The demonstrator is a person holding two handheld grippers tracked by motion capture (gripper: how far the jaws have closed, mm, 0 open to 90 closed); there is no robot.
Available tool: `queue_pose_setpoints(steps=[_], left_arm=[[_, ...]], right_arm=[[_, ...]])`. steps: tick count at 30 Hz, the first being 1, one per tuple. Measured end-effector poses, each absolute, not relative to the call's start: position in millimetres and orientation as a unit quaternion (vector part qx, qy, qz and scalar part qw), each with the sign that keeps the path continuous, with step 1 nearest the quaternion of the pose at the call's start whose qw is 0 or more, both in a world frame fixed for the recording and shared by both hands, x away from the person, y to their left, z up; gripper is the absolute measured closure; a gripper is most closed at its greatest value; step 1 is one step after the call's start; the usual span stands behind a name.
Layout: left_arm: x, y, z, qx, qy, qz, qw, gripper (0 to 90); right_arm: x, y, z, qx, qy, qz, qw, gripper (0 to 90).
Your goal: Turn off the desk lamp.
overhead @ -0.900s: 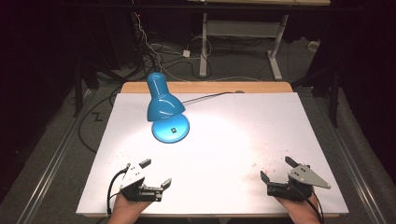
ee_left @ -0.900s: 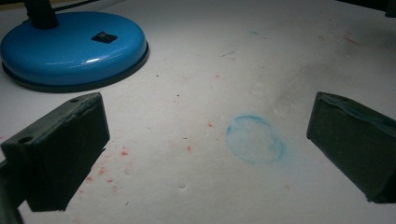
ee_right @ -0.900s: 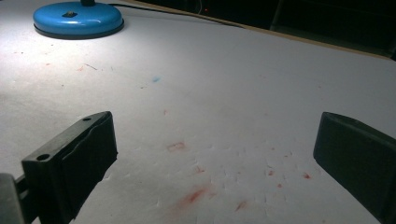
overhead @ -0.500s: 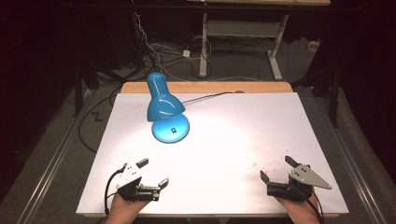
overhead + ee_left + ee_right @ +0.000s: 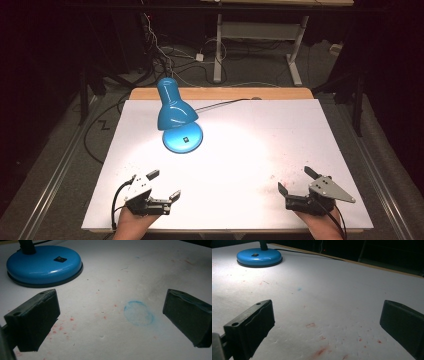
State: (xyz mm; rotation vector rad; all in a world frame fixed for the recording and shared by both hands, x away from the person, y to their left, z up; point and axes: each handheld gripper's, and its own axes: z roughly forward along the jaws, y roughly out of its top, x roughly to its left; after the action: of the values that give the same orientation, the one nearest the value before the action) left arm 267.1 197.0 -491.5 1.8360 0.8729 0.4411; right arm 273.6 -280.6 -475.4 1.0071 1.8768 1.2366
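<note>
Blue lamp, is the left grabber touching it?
Apart. The high view shows bare white table between the left gripper and the blue lamp; the gripper's jaws stand open, empty.

A lamp [image 5: 176, 117] is placed on the table [image 5: 260, 145], left of centre and toward the far edge, with its base resting on the surface and its cord led off to the right, apparently over the far edge. The left gripper [image 5: 162, 184] is held near the front left corner, the right gripper [image 5: 296, 180] near the front right, well apart from each other and from the lamp.
</note>
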Motion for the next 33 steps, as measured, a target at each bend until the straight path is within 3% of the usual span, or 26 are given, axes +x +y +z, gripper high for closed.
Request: queue_pose_setpoints(steps=[9, 14, 33], left_arm=[[267.0, 202.5, -491.7, 0.757, 0.369, 0.182, 0.508, 5.7], [265.8, 203.0, -491.5, 0.757, 0.360, 0.172, 0.517, 14.5], [268.2, 201.5, -491.5, 0.758, 0.372, 0.165, 0.509, 30.3]], right_arm=[[273.9, -280.0, -475.6, 0.383, 0.720, 0.472, 0.334, 0.5], [274.6, -282.0, -475.0, 0.385, 0.719, 0.472, 0.336, 0.5], [275.0, -283.7, -473.0, 0.378, 0.718, 0.473, 0.343, 0.5]])
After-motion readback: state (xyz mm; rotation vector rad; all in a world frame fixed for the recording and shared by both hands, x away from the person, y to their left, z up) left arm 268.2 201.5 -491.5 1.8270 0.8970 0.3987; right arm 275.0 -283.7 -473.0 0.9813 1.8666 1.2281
